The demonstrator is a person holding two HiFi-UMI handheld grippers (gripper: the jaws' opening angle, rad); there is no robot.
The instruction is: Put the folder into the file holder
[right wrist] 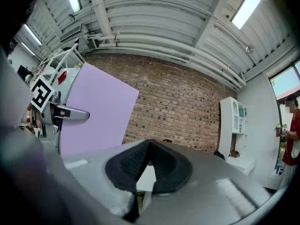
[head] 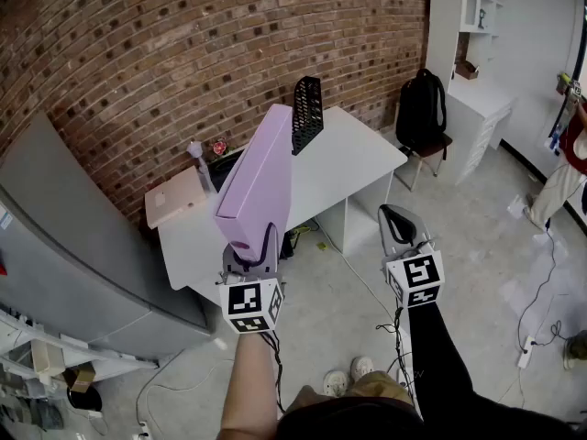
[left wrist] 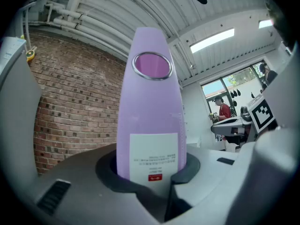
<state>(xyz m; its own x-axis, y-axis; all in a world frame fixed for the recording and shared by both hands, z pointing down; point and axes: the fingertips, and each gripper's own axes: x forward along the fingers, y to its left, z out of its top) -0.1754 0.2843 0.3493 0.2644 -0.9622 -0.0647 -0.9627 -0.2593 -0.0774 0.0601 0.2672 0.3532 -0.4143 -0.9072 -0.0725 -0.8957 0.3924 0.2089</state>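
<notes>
Head view: the left gripper [head: 254, 248] is held level in front of the person, its jaws clamped on the lower end of the lilac folder [head: 263, 172]. The folder rises at a slant from the jaws, in the air above the near edge of the white desk [head: 358, 159]. The black mesh file holder [head: 307, 112] stands upright at the desk's far edge, against the brick wall [head: 183, 53], with nothing in it that can be seen. The folder is not inside it. The right gripper [head: 397, 216] is level too, off the desk's right end above the floor, holding nothing. A black backpack [head: 422, 108] rests on a chair beyond that end.

Left gripper view: both dark pads press on the spine of the folder [left wrist: 151, 111], one on each side. A white label [left wrist: 153, 156] sits just above the grip and a metal ring hole [left wrist: 151, 65] near the top.

Right gripper view: the right gripper [right wrist: 149, 162] has its jaws together with nothing between them. The folder [right wrist: 96, 111] shows as a flat lilac panel at the left, with the left gripper [right wrist: 55, 108] on its edge.
</notes>
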